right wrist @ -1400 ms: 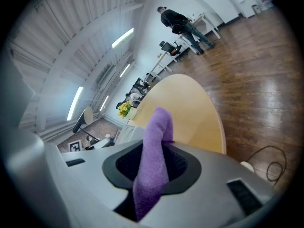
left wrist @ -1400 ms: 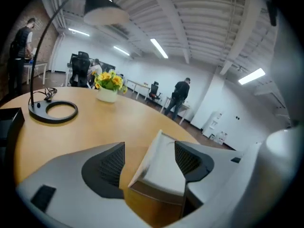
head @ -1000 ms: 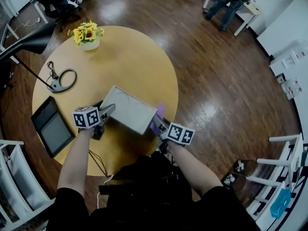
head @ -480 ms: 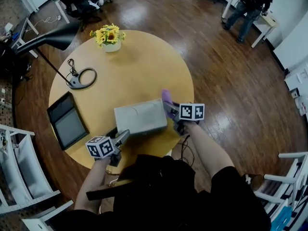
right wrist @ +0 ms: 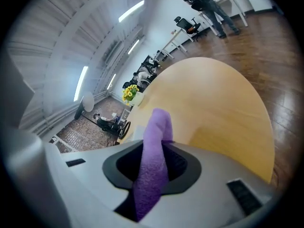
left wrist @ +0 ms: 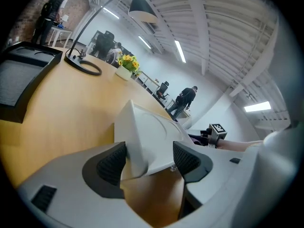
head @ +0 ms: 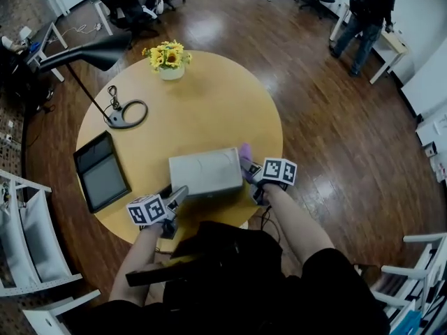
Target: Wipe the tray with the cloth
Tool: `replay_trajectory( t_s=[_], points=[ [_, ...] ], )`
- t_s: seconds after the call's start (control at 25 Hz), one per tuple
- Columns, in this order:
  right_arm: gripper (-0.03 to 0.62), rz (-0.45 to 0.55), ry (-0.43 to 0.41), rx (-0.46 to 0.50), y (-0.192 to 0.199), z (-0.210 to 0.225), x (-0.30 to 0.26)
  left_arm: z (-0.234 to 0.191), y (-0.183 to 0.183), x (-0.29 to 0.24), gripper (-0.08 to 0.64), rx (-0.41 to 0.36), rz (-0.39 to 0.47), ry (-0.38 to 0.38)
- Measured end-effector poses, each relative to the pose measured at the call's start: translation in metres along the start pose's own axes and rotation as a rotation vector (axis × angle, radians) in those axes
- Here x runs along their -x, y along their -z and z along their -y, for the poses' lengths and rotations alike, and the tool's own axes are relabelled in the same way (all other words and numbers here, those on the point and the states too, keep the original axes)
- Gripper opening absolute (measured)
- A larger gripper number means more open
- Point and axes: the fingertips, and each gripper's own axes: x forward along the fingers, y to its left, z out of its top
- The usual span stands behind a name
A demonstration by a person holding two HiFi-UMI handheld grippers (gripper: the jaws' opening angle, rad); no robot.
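- where do we have the tray?
- the tray lies on the near side of the round table, close to the edge in front of us.
- and our left claw?
- our left claw is at the tray's near left corner. that corner sits between the jaws, which are closing on it but do not clamp it yet, as far as we can see.
- the cloth?
- the purple cloth is pinched tight in our right claw. it sticks up past the jaws, just beside the tray's right end. we cannot tell whether it touches the tray.
- farther out?
- a black lamp and a pot of yellow flowers stand at the table's far side, well apart from the tray. a person stands across the wood floor.
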Motion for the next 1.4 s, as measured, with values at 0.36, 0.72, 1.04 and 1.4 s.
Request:
replay_trajectory(
  t_s=[0.36, 0.72, 1.04, 1.4],
  points=[
    [0.084, 0.136, -0.068, -0.253, 0.029, 0.009, 0.032, 0.001, -0.009, 0.004, 0.29, 0.055, 0.051, -0.001],
    [0.084, 0.16, -0.034, -0.224, 0.048, 0.01, 0.049, 0.0, -0.011, 0.003, 0.29, 0.081, 0.094, -0.016],
    [0.084, 0.171, -0.031, -0.227, 0.068, 0.008, 0.073, -0.009, -0.03, -0.01, 0.285, -0.118, 0.009, 0.024],
    [0.084, 0.102, -0.056, -0.259, 0.1, -0.002, 0.082, -0.024, -0.088, -0.077, 0.295, -0.172, -0.015, 0.071]
  ],
)
